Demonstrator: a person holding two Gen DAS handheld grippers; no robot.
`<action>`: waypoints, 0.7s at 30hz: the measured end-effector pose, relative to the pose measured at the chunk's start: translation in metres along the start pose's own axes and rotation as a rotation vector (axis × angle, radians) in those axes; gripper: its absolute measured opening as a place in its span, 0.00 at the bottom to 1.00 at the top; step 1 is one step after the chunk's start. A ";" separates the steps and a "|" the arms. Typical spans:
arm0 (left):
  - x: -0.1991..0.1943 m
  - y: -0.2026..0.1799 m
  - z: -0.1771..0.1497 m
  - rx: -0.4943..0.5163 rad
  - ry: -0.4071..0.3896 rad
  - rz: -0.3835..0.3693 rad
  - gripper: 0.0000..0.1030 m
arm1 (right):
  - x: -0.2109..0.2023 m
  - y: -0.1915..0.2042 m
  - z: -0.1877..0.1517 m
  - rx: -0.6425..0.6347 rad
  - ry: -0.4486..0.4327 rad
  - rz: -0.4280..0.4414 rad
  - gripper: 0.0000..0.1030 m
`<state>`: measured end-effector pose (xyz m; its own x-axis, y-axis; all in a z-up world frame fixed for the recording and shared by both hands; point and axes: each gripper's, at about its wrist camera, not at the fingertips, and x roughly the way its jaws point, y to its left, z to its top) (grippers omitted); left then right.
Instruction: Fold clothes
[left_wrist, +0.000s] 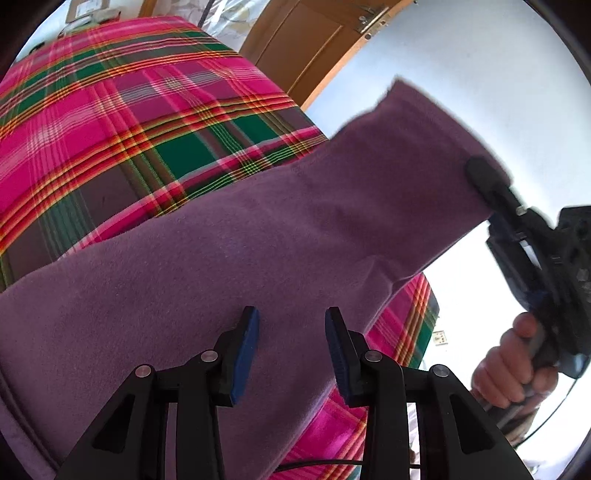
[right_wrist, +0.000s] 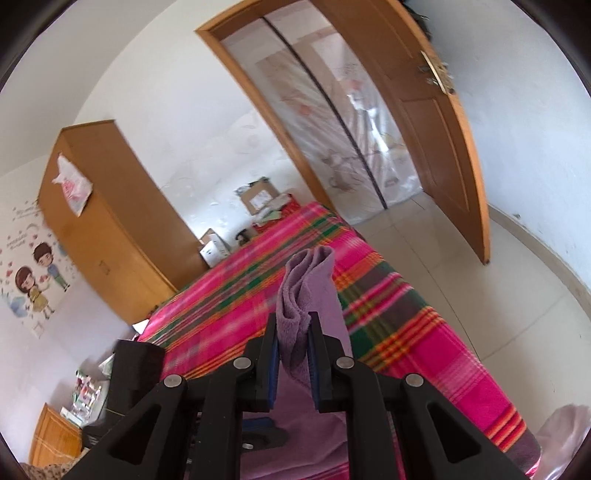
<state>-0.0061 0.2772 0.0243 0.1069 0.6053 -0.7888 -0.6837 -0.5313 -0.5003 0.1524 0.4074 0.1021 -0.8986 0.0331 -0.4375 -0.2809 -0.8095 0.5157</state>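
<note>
The purple fleece garment (left_wrist: 229, 258) is lifted off the plaid bedspread (left_wrist: 110, 129), stretched as a long band across the left wrist view from the lower left up toward the upper right. Its far end is pinched in the right gripper (left_wrist: 484, 177), whose black fingers clamp the cloth's edge well above the bed; a person's hand (left_wrist: 513, 365) grips that tool's handle at the right edge of the view. In the right wrist view the same cloth (right_wrist: 306, 295) is bunched in folds between the right gripper's (right_wrist: 293, 332) blue pads, the jaws narrowed onto it, with a loose tip of fleece standing up beyond the fingertips and more of the purple fabric hanging down below the tool. The left gripper (left_wrist: 291, 321) has its jaws spread wide, holding nothing; the fleece passes beyond its fingertips, and whether they touch it cannot be told. The pink, green and orange plaid bedspread (right_wrist: 406, 314) covers the bed, running away toward the far end, where cardboard boxes (right_wrist: 258, 194) sit. A wooden wardrobe (right_wrist: 110, 221) stands along the bed's left side, and an open wooden door (right_wrist: 436, 129) is to the right beyond the pale tiled floor (right_wrist: 517, 295).
</note>
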 end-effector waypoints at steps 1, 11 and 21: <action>-0.001 0.001 0.000 0.000 -0.002 -0.001 0.37 | -0.001 0.007 0.001 -0.011 -0.005 0.006 0.13; 0.004 -0.004 -0.002 -0.065 -0.007 -0.076 0.38 | -0.008 0.031 0.005 -0.040 -0.020 -0.012 0.13; 0.019 -0.018 -0.003 -0.050 -0.019 -0.119 0.38 | -0.006 0.026 0.001 -0.010 -0.008 -0.008 0.13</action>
<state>0.0102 0.2966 0.0168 0.1714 0.6765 -0.7162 -0.6297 -0.4839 -0.6078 0.1503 0.3864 0.1188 -0.8991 0.0444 -0.4356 -0.2849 -0.8147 0.5050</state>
